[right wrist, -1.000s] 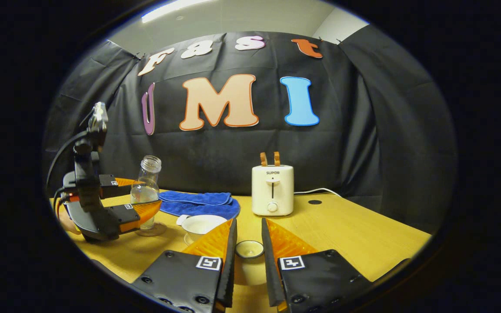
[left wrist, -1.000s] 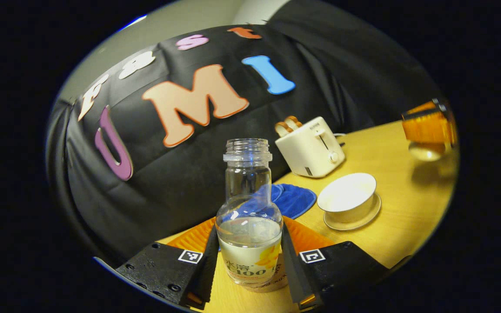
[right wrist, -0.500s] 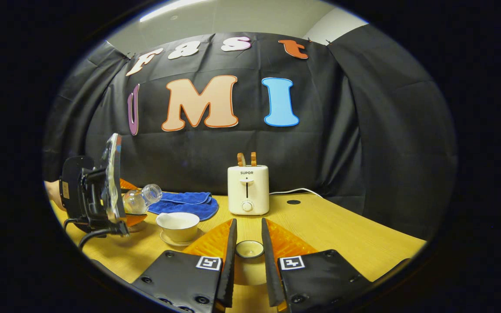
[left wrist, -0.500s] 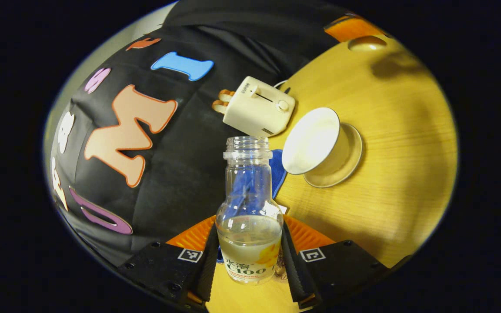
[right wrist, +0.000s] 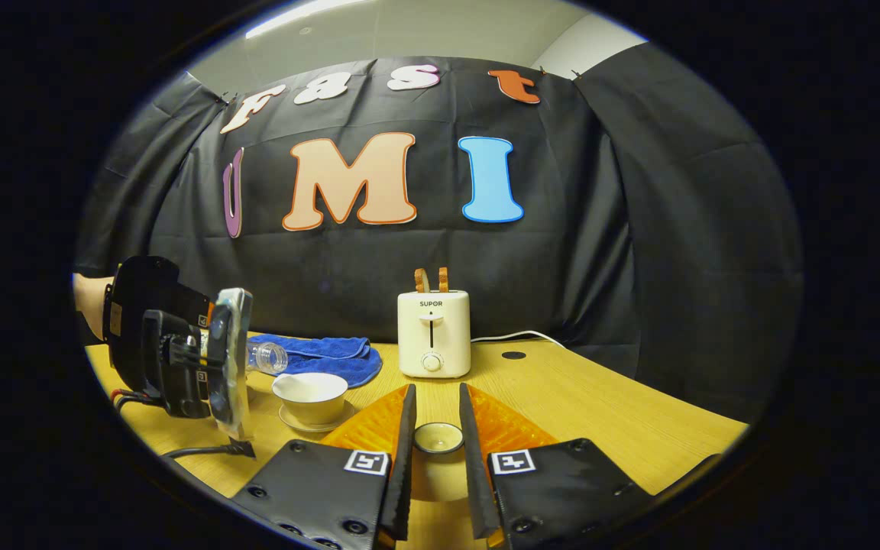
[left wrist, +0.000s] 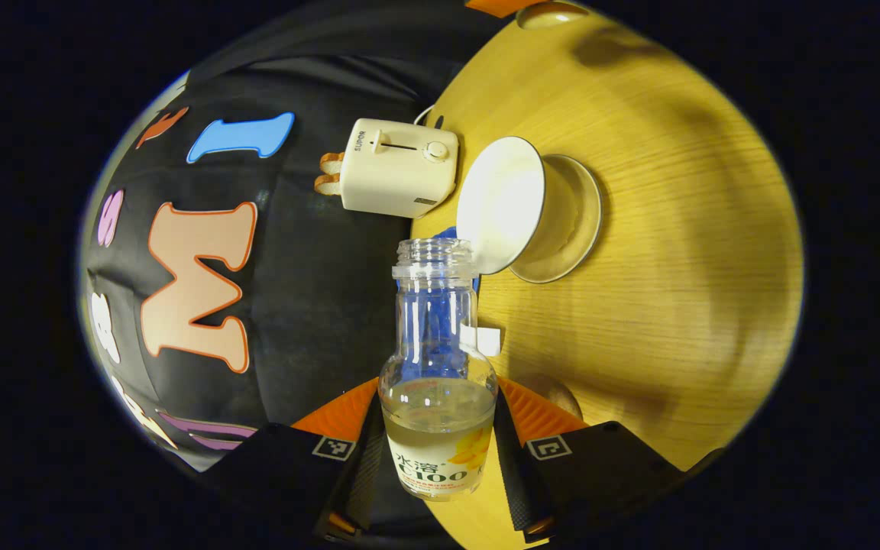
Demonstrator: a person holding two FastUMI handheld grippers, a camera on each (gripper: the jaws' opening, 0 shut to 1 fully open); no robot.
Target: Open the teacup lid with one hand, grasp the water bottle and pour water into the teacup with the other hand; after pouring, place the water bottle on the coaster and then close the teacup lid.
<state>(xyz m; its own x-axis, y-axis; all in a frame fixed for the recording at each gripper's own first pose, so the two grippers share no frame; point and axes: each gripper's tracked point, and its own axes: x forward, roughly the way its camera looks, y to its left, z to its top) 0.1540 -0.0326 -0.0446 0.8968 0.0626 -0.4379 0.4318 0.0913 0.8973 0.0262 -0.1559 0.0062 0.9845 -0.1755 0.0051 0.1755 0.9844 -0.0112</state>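
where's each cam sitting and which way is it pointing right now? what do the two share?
Left gripper view: rides the left gripper, rolled sideways with it; looks along its fingers, shut on the water bottle, whose mouth points at the teacup.
Right gripper view: rides the right gripper, level, facing the booth wall; its fingers hold the teacup lid; the left gripper shows at far left.
Shared: teacup, bottle, toaster, blue cloth, table.

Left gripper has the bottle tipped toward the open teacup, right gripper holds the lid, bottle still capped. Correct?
Not quite: the water bottle is uncapped; the left gripper view shows its open threaded mouth. The rest holds: the left gripper tips it toward the open teacup, and the right gripper holds the lid.
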